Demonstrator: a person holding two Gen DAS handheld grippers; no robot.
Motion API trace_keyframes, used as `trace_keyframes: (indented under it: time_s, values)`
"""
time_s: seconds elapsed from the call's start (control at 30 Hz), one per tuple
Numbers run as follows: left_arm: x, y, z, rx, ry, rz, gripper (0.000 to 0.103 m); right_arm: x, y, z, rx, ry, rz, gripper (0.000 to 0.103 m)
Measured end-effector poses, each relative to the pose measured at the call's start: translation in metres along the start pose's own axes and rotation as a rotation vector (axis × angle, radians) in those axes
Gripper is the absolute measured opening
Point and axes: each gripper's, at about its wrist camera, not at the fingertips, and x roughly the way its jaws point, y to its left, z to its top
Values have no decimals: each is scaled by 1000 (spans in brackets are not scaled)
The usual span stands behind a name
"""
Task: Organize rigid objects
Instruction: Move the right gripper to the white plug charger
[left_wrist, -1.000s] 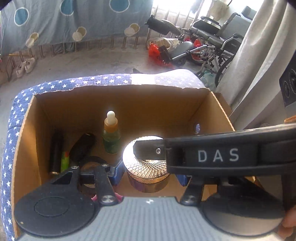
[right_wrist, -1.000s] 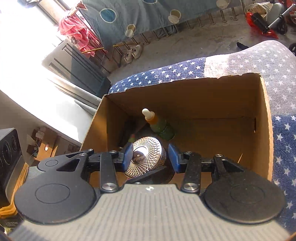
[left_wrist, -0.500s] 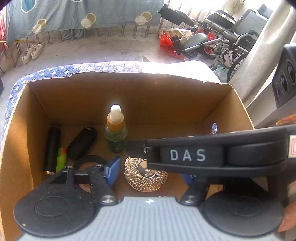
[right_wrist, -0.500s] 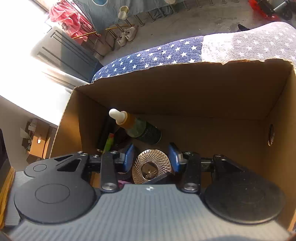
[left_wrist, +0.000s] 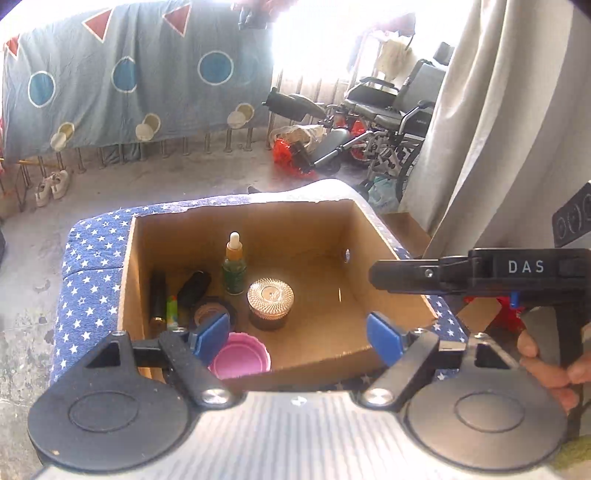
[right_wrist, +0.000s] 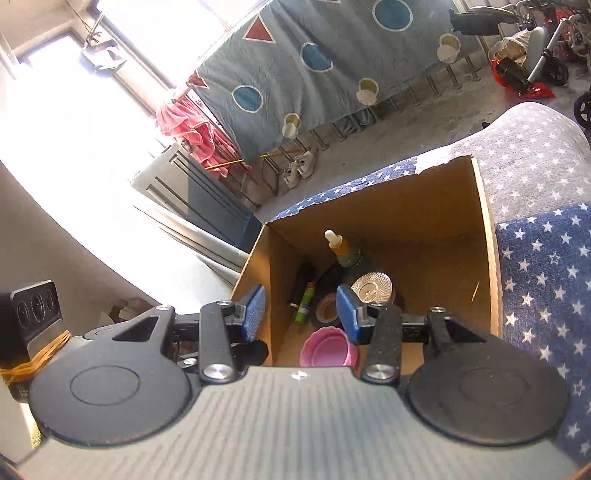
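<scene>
Cardboard box (left_wrist: 384, 295) on the star-print cushion (left_wrist: 92, 280) holds our glass jar (left_wrist: 270, 302) at its centre, dropper bottle (left_wrist: 234, 266) at eleven o'clock, pink lid (left_wrist: 242, 356) at seven. Our left gripper (left_wrist: 299, 334) is opening its fingers, nothing between them; our right gripper (right_wrist: 301, 314) fingers stand apart, empty.

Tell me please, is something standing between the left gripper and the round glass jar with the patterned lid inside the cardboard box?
Nothing visible does. The left gripper hangs above the near edge of the cardboard box, jaws opening and empty. The glass jar stands uncovered on the box floor, with the dropper bottle behind it and the pink lid nearer, to the left.
</scene>
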Motion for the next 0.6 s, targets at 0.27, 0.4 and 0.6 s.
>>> trace_keyframes:
  time_s: [0.27,0.4,0.6]
  values:
    - [-38,2,-78,114,62,2,83,-6,6,-79,115,94,69,46]
    - [-3,-1,-115,154,141,50,72,40,14,-95,112,183,34,46]
    - [43,6,-139,140,159,175,47,98,14,-102,119,277,-34,46]
